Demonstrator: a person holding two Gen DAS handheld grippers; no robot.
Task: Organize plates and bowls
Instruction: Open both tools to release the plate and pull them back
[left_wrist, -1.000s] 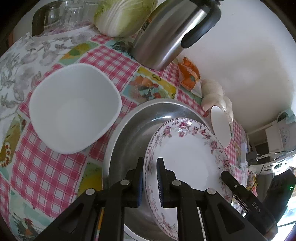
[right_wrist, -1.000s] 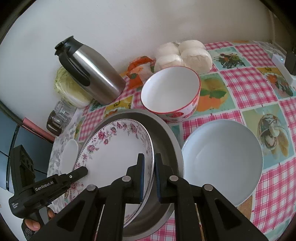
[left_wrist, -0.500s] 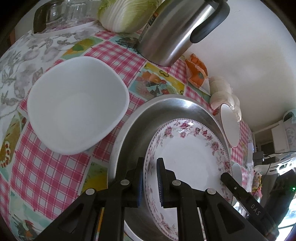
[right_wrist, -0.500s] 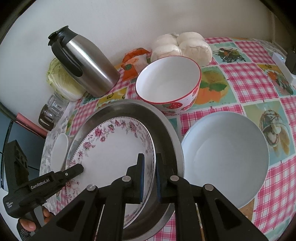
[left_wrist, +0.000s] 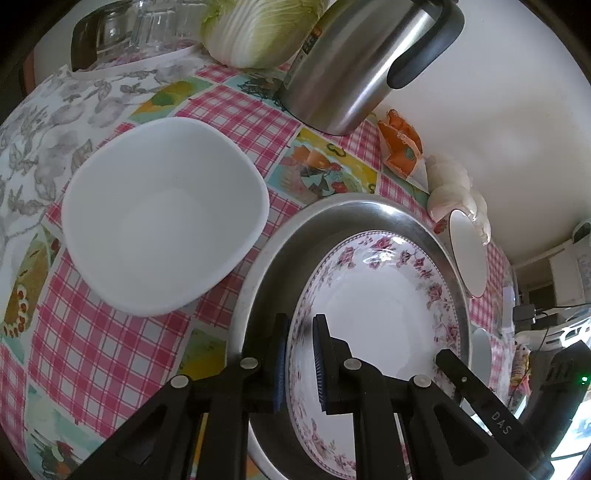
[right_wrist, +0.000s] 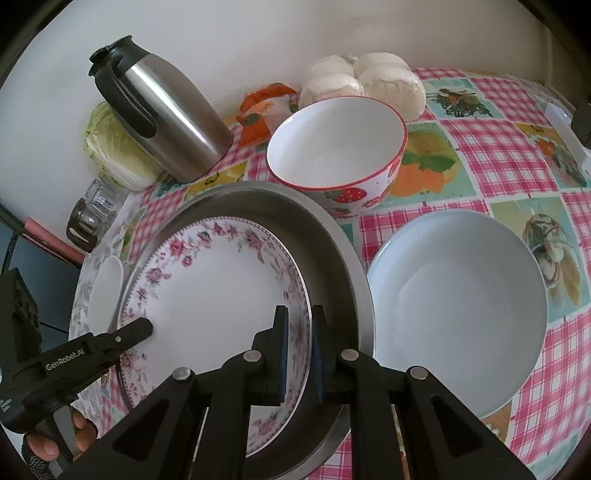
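A floral-rimmed plate (left_wrist: 380, 314) (right_wrist: 210, 291) sits inside a round steel pan (left_wrist: 354, 214) (right_wrist: 332, 240). My left gripper (left_wrist: 298, 360) is shut on the plate's left rim. My right gripper (right_wrist: 297, 354) is shut on its right rim. A square white bowl (left_wrist: 162, 232) lies left of the pan and shows edge-on in the right wrist view (right_wrist: 107, 291). A round white bowl (right_wrist: 458, 306) lies right of the pan. A strawberry-print bowl (right_wrist: 336, 147) stands behind the pan and also shows in the left wrist view (left_wrist: 467, 258).
A steel thermos jug (right_wrist: 162, 110) (left_wrist: 362, 62) stands against the wall behind the pan, beside a cabbage (left_wrist: 262, 29) (right_wrist: 114, 151) and glass jars (left_wrist: 133, 33) (right_wrist: 92, 210). White buns (right_wrist: 362, 81) and an orange packet (right_wrist: 262, 110) lie by the wall on the checkered tablecloth (left_wrist: 107, 339).
Both grippers, still shut on the plate's rims, have carried it lower into the steel pan. The surrounding bowls and jug have not moved.
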